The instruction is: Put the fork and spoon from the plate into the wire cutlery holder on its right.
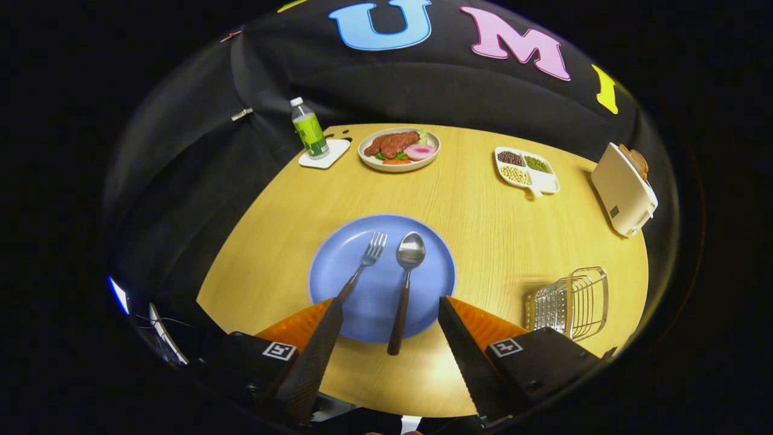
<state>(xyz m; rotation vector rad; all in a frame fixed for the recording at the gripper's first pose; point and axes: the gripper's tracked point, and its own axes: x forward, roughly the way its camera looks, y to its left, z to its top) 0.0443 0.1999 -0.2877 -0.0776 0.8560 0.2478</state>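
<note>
The gripper [389, 308] is held above the near edge of the plate [338, 260], its fingers spread wide and clamped on nothing. The fork [364, 264] and spoon [406, 284] lie side by side on the plate; the spoon's handle sits between the fingers, the fork's handle seemingly hidden behind the left one. The holder [570, 302] is seen to the plate's right on the table [483, 211].
</note>
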